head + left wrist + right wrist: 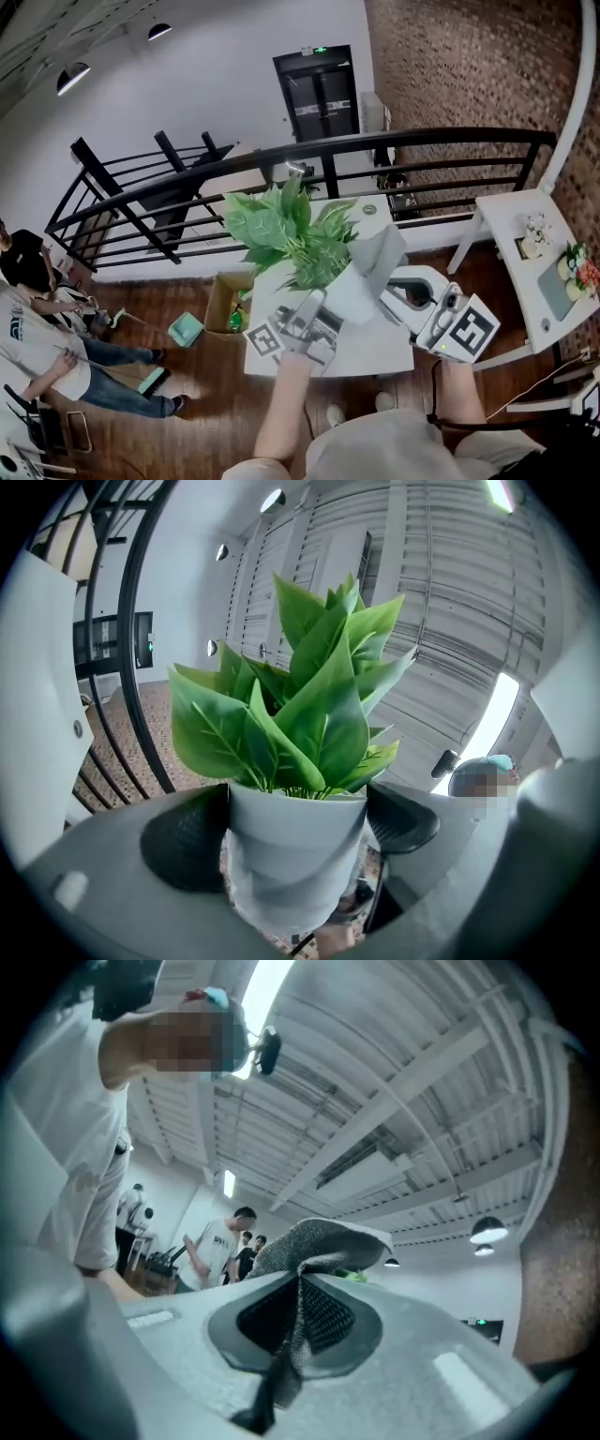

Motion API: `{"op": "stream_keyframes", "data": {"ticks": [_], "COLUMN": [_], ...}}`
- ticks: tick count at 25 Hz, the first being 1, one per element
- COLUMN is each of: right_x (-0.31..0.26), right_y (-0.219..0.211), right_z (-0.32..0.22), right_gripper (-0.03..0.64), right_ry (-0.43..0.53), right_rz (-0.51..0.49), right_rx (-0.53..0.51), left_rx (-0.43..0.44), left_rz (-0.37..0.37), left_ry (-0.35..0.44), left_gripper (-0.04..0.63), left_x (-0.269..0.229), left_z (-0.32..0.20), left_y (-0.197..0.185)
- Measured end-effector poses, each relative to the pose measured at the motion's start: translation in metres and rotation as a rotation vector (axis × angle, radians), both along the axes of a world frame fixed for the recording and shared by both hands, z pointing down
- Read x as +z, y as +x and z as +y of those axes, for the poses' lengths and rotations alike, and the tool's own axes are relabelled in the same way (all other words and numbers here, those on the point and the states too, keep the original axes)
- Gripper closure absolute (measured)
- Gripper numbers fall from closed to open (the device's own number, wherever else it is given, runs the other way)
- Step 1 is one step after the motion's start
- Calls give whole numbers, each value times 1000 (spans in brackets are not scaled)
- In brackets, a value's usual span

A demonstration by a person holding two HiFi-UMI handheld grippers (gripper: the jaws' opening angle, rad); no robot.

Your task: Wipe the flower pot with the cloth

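Well, starting at the left, a few people (37,352) sit near the railing (187,183), and an open cardboard box (220,305) stands on the wooden floor beside the white table (384,352). Above that table the left gripper (317,309) has its jaws clamped on either flank of the flower pot (295,850). It holds the pot off the surface, tilted so the long axis runs from the base, near the person, up towards the far left, where the green leaves (291,230) fan out. Just to the right hangs the grey cloth (319,1241), pinched flat between the closed jaws of the right gripper (405,286). From where I stand it seems to lie against the pot's right side, though I cannot be sure of contact. So the pot lies to the left of the cloth hand, and I'd judge the wipe wants a stroke leftward along that wall. Farther right stands a white side table (511,211) below a brick wall (450,66).
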State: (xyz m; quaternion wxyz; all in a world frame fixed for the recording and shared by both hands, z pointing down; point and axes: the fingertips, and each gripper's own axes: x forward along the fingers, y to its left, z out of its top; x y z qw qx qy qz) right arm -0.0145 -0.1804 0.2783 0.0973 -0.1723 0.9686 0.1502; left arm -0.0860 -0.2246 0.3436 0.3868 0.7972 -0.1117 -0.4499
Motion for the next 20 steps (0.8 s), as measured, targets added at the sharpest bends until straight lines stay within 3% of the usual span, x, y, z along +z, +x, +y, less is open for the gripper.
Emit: {"op": "stream_keyframes", "data": {"ticks": [3, 6, 8, 10, 12, 14, 20], "right_x": [0, 35, 45, 42, 29, 32, 92], "right_y": [-35, -51, -51, -40, -24, -5, 17], "right_z": [38, 53, 47, 30, 9, -15, -68], "right_gripper": [620, 620, 620, 620, 620, 620, 620], "right_ry": [63, 79, 104, 92, 30, -57, -275], "right_rz": [137, 357, 407, 357, 205, 122, 115], "right_rx": [-52, -50, -16, 42, 107, 168, 232], "left_rx": [-8, -8, -8, -6, -2, 8, 55], "left_rz": [7, 17, 17, 13, 12, 20, 46], "left_ry": [-6, -1, 10, 17, 21, 25, 39], "left_gripper": [106, 106, 106, 106, 106, 106, 106], "left_x": [-1, -2, -1, 1, 2, 2, -6], "left_z": [-5, -5, -5, -4, -2, 0, 6], "left_y": [-4, -6, -6, -6, -6, -6, -2]}}
